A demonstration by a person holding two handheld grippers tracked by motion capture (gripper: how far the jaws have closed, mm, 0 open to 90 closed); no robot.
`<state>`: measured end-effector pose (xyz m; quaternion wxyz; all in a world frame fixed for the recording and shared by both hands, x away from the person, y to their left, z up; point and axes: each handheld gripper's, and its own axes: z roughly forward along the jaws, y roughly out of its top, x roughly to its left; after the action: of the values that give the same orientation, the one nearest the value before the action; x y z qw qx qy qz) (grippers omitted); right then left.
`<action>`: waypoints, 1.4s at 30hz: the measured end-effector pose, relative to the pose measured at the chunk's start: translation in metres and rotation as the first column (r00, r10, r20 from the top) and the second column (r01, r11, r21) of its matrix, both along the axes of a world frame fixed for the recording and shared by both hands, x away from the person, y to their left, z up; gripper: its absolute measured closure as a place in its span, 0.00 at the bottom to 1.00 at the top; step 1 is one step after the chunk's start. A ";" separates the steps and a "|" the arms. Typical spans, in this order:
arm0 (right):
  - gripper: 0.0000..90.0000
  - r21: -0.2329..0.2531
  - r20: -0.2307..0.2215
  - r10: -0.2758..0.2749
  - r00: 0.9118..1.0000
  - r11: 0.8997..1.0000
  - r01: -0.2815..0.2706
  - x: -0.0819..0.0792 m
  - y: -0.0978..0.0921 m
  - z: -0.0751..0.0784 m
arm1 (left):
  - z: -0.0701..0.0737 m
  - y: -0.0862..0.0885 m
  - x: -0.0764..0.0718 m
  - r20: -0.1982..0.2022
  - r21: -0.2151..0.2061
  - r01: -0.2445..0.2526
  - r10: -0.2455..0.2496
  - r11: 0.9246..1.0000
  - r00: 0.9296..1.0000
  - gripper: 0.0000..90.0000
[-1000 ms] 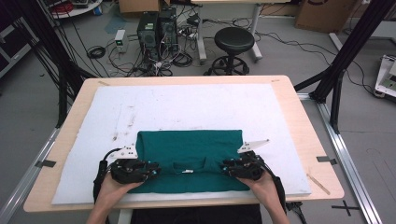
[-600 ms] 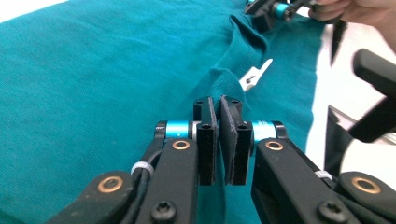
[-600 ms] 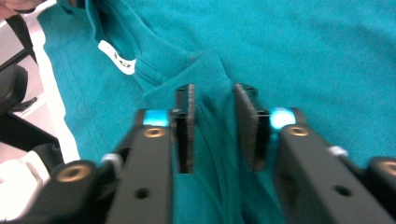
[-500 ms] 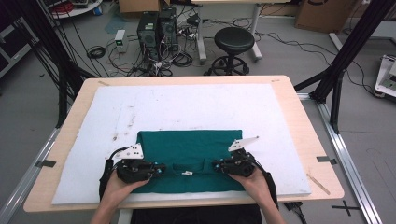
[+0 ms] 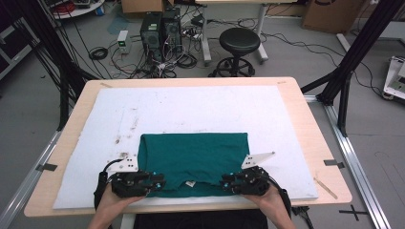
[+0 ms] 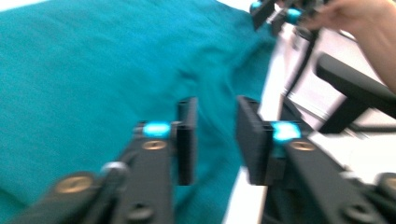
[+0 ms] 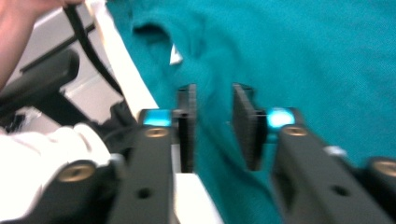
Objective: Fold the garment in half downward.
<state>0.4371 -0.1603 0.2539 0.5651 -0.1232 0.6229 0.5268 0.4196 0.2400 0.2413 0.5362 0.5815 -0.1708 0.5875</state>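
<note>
A folded teal garment [image 5: 193, 162] lies on the white mat [image 5: 191, 109] covering the tabletop [image 5: 305, 119], its near hem between the two hand-held tools. The left gripper [image 5: 160, 182] sits at the hem's left end and the right gripper [image 5: 224, 183] at its right end, both pointing inward toward the small white label [image 5: 190, 183] midway between them. Since a second ago both grippers have drawn closer to each other and nearer the tabletop's front edge; the cloth itself lies as it did. In the left gripper view, the fingers [image 6: 187, 140] stand apart with a clear gap, the cloth's edge below and nothing pinched. In the right gripper view, the fingers [image 7: 187, 133] are likewise parted, a raised fold of teal cloth lying in the gap, not clamped.
</note>
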 end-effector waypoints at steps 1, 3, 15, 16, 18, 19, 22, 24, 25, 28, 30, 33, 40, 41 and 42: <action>0.74 0.000 0.000 0.000 1.000 1.000 0.000 0.000 0.000 0.000 | 0.002 -0.001 0.000 0.019 -0.032 -0.003 0.004 0.999 1.000 0.72; 0.65 0.070 0.021 -0.006 1.000 0.998 0.005 -0.001 0.001 0.009 | 0.006 -0.007 0.000 0.036 -0.090 -0.036 0.039 0.995 0.999 0.60; 0.41 0.110 0.106 -0.176 0.979 0.980 0.164 0.007 0.046 0.014 | 0.016 -0.046 0.013 0.048 -0.111 -0.193 0.199 0.975 0.979 0.45; 0.40 0.103 0.115 -0.217 0.969 0.973 0.206 0.010 0.046 0.011 | 0.014 -0.044 0.016 0.035 -0.099 -0.217 0.221 0.971 0.975 0.44; 0.40 0.106 0.122 -0.216 0.969 0.973 0.204 0.011 0.045 0.009 | 0.011 -0.043 0.018 0.032 -0.097 -0.230 0.234 0.968 0.972 0.44; 0.40 0.106 0.125 -0.216 0.968 0.973 0.204 0.011 0.043 0.007 | 0.009 -0.041 0.019 0.037 -0.094 -0.238 0.243 0.967 0.969 0.44; 0.40 0.095 0.130 -0.226 0.965 0.972 0.215 0.010 0.034 0.001 | 0.002 -0.035 0.016 0.050 -0.081 -0.225 0.229 0.971 0.972 0.44; 0.40 0.105 0.145 -0.219 0.965 0.973 0.205 0.008 0.027 -0.002 | -0.002 -0.027 0.011 0.081 -0.106 -0.201 0.210 0.974 0.974 0.44; 0.40 0.117 0.143 -0.215 0.966 0.973 0.199 0.007 0.022 -0.004 | -0.003 -0.021 0.008 0.091 -0.133 -0.183 0.196 0.974 0.976 0.44; 0.40 0.157 0.150 -0.209 0.966 0.970 0.185 0.004 0.010 -0.007 | -0.004 0.001 0.001 0.099 -0.217 -0.134 0.159 0.967 0.982 0.46; 0.40 0.200 0.149 -0.205 0.967 0.964 0.173 0.002 -0.003 -0.010 | -0.005 0.015 0.000 0.091 -0.273 -0.120 0.150 0.954 0.984 0.49; 0.41 0.270 0.140 -0.192 0.971 0.951 0.149 0.001 -0.022 -0.013 | -0.007 0.031 0.001 0.065 -0.325 -0.136 0.165 0.936 0.984 0.55; 0.53 0.339 0.108 -0.165 0.980 0.933 0.119 0.002 -0.044 -0.017 | -0.017 0.030 0.009 0.030 -0.276 -0.167 0.182 0.947 0.983 0.62; 0.56 0.330 0.098 -0.168 0.981 0.935 0.127 0.004 -0.045 -0.018 | -0.017 0.028 0.010 0.027 -0.272 -0.174 0.189 0.946 0.982 0.64; 0.57 0.325 0.093 -0.171 0.981 0.936 0.132 0.005 -0.044 -0.018 | -0.015 0.025 0.014 0.012 -0.262 -0.196 0.206 0.945 0.978 0.65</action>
<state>0.4426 -0.2045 0.2360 0.6529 -0.0138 0.5026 0.5665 0.4334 0.2653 0.2259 0.5415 0.5090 -0.0428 0.6677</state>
